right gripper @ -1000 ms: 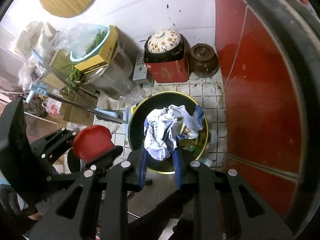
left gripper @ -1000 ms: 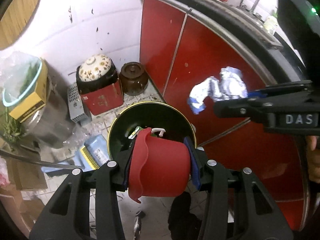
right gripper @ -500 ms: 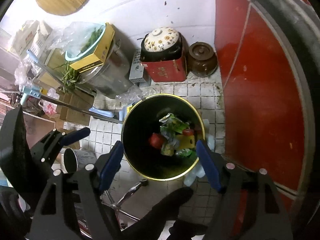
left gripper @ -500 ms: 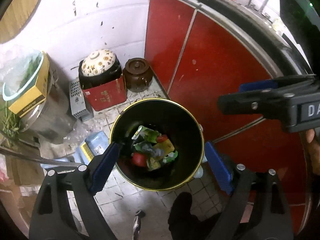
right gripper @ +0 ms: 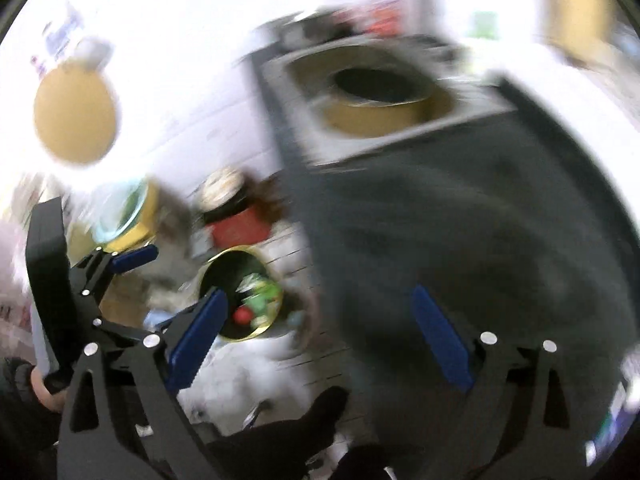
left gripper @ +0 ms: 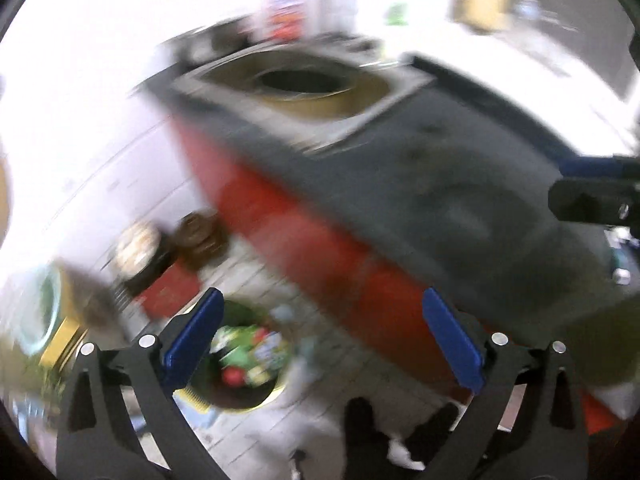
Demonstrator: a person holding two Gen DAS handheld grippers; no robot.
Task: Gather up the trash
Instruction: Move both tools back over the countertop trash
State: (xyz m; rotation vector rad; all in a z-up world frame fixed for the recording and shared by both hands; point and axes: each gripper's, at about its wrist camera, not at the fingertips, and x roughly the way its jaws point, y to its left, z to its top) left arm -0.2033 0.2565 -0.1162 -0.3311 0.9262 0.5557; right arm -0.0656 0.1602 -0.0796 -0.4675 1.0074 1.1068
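Down on the tiled floor, the round, gold-rimmed trash bin [left gripper: 236, 368] holds crumpled green, yellow and red trash [right gripper: 256, 304], blurred, probably wrappers. Both the left gripper [left gripper: 320, 336] and right gripper [right gripper: 320, 336] gape wide, empty. Far back, a dark counter [left gripper: 460, 184] carries a tan ring-shaped pot [right gripper: 376, 100].

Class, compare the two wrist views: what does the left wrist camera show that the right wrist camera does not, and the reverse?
Only the left wrist view shows the blurred red cabinet front. Only the right wrist view shows the round tan wooden board on the white wall. Both share the gold-rimmed black trash bin holding colourful rubbish, the dark countertop, and open, empty jaws.
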